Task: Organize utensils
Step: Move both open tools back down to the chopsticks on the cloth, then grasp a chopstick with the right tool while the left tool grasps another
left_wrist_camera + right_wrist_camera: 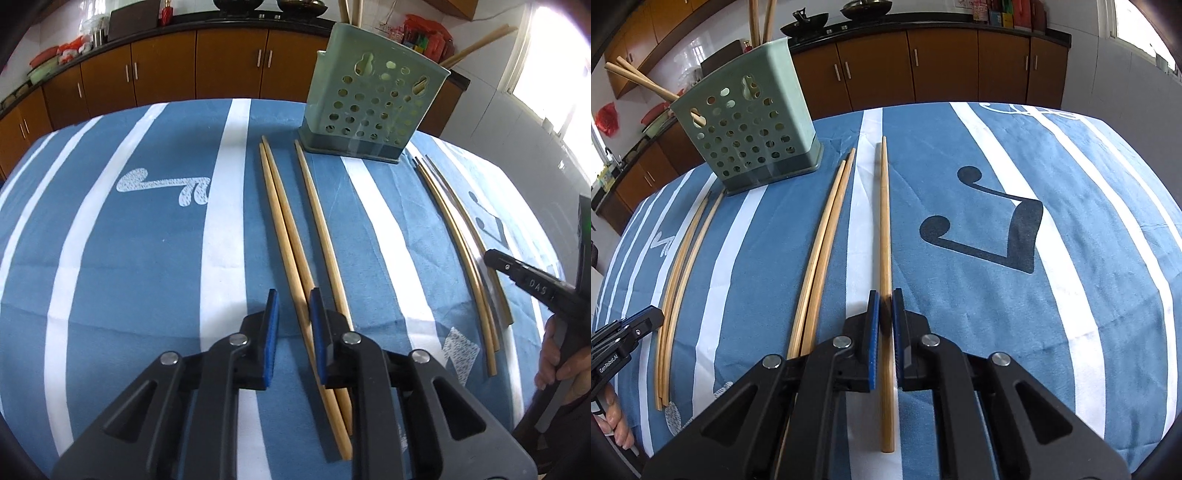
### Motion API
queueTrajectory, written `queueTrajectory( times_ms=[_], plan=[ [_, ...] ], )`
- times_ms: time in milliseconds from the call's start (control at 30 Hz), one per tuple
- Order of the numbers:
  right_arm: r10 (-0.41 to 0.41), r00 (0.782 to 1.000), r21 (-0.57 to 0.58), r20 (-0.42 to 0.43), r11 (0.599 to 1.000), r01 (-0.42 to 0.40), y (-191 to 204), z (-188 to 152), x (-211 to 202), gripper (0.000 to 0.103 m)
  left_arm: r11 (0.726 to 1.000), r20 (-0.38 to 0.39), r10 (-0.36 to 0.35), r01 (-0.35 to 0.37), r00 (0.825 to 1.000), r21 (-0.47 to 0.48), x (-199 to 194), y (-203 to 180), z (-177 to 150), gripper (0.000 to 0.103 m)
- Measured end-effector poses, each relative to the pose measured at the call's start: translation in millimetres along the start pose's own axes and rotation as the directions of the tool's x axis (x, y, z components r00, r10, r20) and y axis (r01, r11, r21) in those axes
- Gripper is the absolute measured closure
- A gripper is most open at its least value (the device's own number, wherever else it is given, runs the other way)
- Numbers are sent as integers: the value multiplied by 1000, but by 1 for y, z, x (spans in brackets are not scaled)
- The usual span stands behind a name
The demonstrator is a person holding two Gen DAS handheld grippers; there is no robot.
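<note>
Right hand-held gripper (885,308) is pinching a single wooden chopstick (885,221) lying on the blue striped cloth (960,314), blue pads pressed against its sides partway along its length. Left hand-held gripper (293,308) has a narrow gap between its pads with nothing in it; its right pad sits over the pair of chopsticks (284,229) and a third chopstick (319,229) lies just beside them. Green perforated holder (369,107) stands upright at the far end of the counter, some chopsticks already in it, and three more chopsticks (465,258) lie between the two grippers.
</note>
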State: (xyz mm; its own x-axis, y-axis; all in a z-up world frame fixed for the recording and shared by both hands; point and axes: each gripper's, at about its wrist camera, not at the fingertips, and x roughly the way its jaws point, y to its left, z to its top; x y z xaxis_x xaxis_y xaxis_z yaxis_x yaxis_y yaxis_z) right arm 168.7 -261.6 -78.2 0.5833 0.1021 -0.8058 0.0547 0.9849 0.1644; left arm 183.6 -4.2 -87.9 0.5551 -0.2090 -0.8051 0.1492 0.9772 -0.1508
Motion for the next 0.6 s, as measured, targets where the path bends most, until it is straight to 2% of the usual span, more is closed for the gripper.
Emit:
queueTrajectory(
  times_ms=[267,400,433,600],
  plan=[
    [-12,1000,-15,8,1000,12,2,-1,-1,95,998,19,66,-66,998,6,1,0,0,86],
    [-14,1000,-20,15,1000,15,2,-2,-1,95,991,36,123,-124,992,50,5,-7,-3,89],
    [-15,1000,-21,17,1000,15,2,-2,-1,95,989,41,130,-132,991,59,5,-8,-3,93],
    [-24,999,-46,25,999,25,6,-3,-1,95,989,43,142,-144,989,30,8,5,7,95]
  ],
)
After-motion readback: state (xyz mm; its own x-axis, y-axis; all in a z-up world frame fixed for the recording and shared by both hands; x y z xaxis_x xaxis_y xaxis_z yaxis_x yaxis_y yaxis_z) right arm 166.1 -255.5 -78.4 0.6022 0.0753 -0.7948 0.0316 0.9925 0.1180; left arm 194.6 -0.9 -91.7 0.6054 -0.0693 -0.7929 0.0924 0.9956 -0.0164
